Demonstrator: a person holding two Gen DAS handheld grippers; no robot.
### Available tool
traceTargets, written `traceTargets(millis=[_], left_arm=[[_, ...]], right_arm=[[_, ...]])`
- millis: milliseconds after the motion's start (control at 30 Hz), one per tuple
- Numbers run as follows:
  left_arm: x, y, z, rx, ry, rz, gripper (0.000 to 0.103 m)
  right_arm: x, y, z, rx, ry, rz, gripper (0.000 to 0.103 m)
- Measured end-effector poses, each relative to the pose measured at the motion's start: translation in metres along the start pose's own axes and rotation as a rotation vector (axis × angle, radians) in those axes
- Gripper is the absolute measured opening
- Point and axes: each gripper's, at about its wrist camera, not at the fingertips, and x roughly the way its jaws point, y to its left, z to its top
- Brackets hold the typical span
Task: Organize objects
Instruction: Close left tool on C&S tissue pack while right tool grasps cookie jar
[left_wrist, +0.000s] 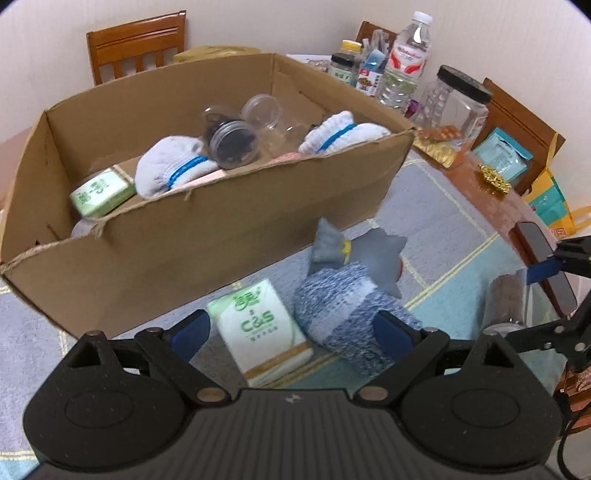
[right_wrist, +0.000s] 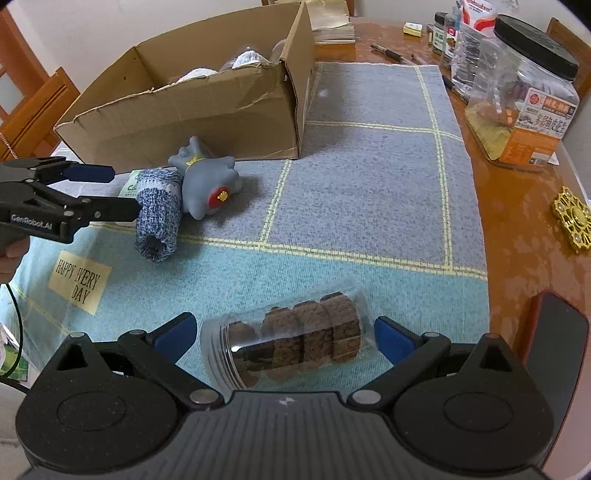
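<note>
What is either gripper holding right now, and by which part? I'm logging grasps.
Nothing. The left gripper is open over the tissue pack; the right gripper is open around the cookie jar.

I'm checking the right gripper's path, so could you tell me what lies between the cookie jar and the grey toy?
Only bare mat lies between the cookie jar and the grey toy, as the right wrist view shows.
</note>
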Motion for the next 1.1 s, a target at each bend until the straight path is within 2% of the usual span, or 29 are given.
traceTargets(millis=[200, 400, 533, 667, 867, 1033, 1100], left_arm=[[-0.004, 0.017, -0.016, -0.053, 0.015, 0.070, 0.095], [0.012, 0.015, -0.019, -0.082, 0.000, 0.100, 0.095], [0.017, 0.016, -0.021, -0.104, -0.012, 0.130, 0.102], [0.017, 0.024, -0.028, -0.125, 0.013, 0.216, 0.101], [0.006, 0.046, -0.040, -0.185, 0.028, 0.274, 0.101], [0.002, 0.061, -0.040, -0.244, 0.035, 0.362, 0.101], [-0.003, 0.062, -0.038, -0.256, 0.025, 0.360, 0.101]], right_arm=[[-0.003, 0.005, 0.002, 0.014, -0.011, -0.018, 0.103], [-0.001, 0.010, 0.004, 0.012, -0.007, -0.036, 0.103], [0.000, 0.012, 0.005, 0.005, 0.000, -0.037, 0.103], [0.000, 0.014, 0.006, -0.002, 0.000, -0.035, 0.103], [0.001, 0.016, 0.008, -0.015, -0.005, -0.035, 0.103], [0.001, 0.017, 0.008, -0.022, -0.001, -0.035, 0.103], [0.000, 0.018, 0.007, -0.027, 0.000, -0.036, 0.103]])
